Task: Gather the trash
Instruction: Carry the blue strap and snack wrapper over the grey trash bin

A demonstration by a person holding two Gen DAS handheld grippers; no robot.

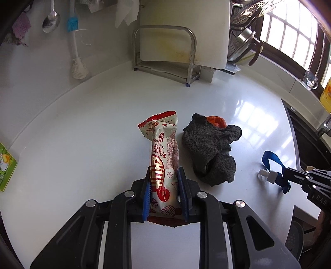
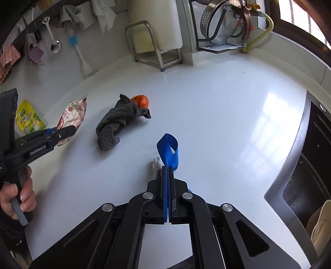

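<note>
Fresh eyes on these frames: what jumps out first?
The left hand-held gripper clamps a red-and-white snack wrapper mid-counter. Beside it lies a crumpled grey cloth over something orange. The right hand-held gripper is shut on a blue strap nearer the sink.

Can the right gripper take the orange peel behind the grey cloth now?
Probably not yet. The right gripper is shut on a blue strap, so its fingers are occupied. The countertop toward the orange peel looks free, though the grey cloth partly covers it.

home kitchen — white counter (image 2: 206,103) | sink (image 2: 306,186) | hung spoon (image 1: 50,19)
</note>
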